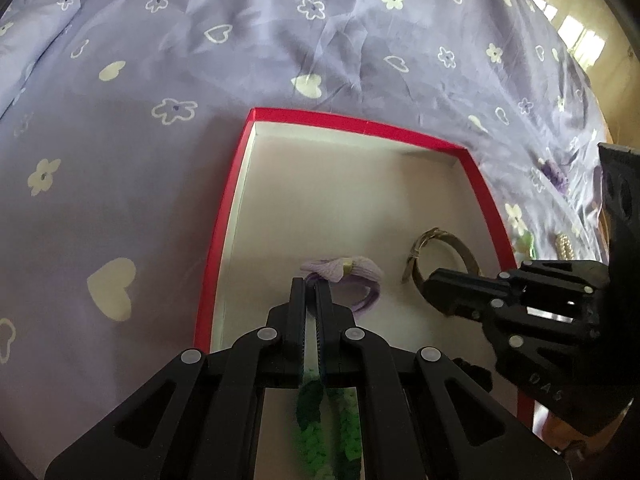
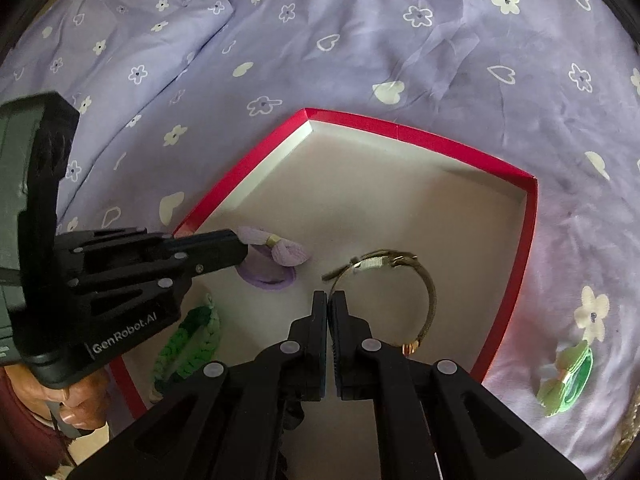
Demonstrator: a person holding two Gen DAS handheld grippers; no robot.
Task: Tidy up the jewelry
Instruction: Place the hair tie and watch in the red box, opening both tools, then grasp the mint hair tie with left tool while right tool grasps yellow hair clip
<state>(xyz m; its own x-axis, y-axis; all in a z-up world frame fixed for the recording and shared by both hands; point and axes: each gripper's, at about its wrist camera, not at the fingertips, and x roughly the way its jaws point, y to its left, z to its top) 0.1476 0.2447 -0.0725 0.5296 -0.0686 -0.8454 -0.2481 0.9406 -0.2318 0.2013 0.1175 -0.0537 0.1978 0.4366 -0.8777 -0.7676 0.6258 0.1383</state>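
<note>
A bed is covered by a lilac sheet [image 1: 360, 60] printed with white flowers and hearts. On it a shallow box [image 2: 404, 132] with a red rim and a pale floor is set.

Both grippers are held over the box, tilted downward. The left gripper [image 1: 310, 292] is seen with its fingers pressed together, with nothing gripped at their tips. The right gripper [image 2: 329, 300] is likewise narrowed to a shut gap and holds nothing.

Inside the box, a bracelet with a metal clasp [image 2: 400, 280] is laid near the right wall. A green braided band [image 2: 192, 344] lies near the left wall, and a lilac hair tie [image 2: 276, 264] lies beyond it. Outside the box, on the sheet to its right, a small green hair clip [image 2: 568, 380] is seen.
</note>
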